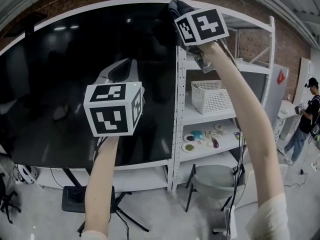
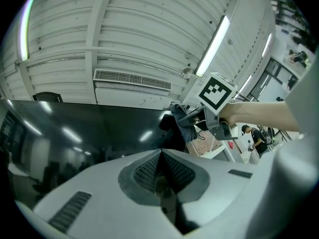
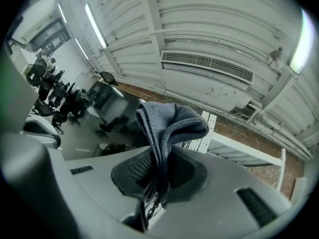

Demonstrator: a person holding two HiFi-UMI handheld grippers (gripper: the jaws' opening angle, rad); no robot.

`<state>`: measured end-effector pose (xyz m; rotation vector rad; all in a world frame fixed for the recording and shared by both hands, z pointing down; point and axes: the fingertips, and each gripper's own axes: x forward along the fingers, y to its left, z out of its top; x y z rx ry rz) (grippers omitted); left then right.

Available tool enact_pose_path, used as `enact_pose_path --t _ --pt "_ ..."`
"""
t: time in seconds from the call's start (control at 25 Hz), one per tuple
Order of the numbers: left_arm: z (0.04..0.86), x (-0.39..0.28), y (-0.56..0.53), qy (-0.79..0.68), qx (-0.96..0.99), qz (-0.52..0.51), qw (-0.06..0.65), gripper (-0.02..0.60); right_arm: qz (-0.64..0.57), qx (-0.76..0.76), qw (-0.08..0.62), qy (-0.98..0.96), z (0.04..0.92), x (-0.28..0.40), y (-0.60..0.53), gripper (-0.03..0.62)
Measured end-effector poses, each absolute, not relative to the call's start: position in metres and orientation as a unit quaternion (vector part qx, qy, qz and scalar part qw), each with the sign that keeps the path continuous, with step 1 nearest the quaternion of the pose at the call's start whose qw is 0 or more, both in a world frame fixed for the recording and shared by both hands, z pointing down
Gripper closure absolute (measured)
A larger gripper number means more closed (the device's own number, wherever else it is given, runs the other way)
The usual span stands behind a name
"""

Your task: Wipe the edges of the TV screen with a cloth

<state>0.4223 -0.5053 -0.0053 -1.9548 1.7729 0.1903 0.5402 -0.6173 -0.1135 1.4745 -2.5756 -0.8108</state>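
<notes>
The right claw (image 3: 158,176) pinches the grey cloth (image 3: 169,126) at the top-right corner of the TV screen (image 1: 60,84). The left claw (image 2: 160,171) is closed and empty, nearer the screen's middle. Whether the cloth touches the edge is unclear.

One TV screen (image 1: 75,74), one cloth (image 3: 169,123) and two grippers are seen: the left gripper (image 2: 160,158) and the right gripper (image 3: 160,158). One white basket (image 1: 210,98), one grey chair (image 1: 212,181) and one person (image 1: 306,116) are counted too.
</notes>
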Motion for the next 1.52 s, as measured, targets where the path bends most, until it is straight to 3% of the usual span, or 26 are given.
enact_pose_path --t 0.68,1.52 --pt "0.062 0.407 -0.494 0.658 -0.724 0.059 0.197 0.566 -0.239 0.445 0.070 -0.860 0.004 0.532 -0.626 0.548" --pt "0.229 0.437 -0.513 0.648 -0.752 0.072 0.096 0.566 -0.270 0.414 0.109 -0.863 0.157 0.524 -0.638 0.548"
